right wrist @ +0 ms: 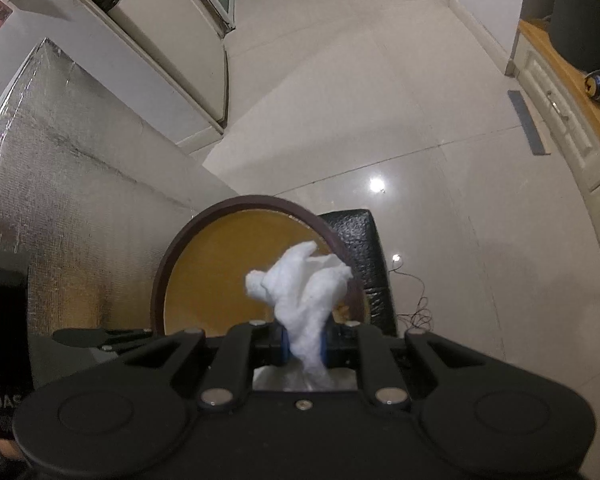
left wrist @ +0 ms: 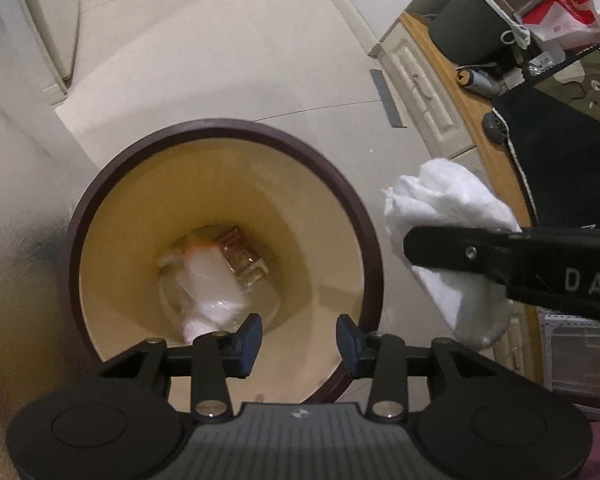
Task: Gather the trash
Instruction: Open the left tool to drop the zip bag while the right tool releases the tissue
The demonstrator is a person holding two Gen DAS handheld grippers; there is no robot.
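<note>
A: What is the left gripper (left wrist: 298, 336) doing?

B: Its jaws stand partly apart with nothing between them, right above the round bin (left wrist: 220, 130).

A: And the right gripper (right wrist: 304, 346)?

B: Clamped on a crumpled white tissue (right wrist: 300, 284), just beside the bin's dark rim.

A: What's in the bin?

B: A clear plastic wrapper (left wrist: 216, 280) and a brown packet (left wrist: 238, 250) lie at the bottom. The bin stands on pale floor tiles (left wrist: 228, 40).

Both grippers, left gripper (left wrist: 298, 336) and right gripper (right wrist: 303, 346), are matte black with blue pads (left wrist: 252, 334), silver screws and white lettering.
</note>
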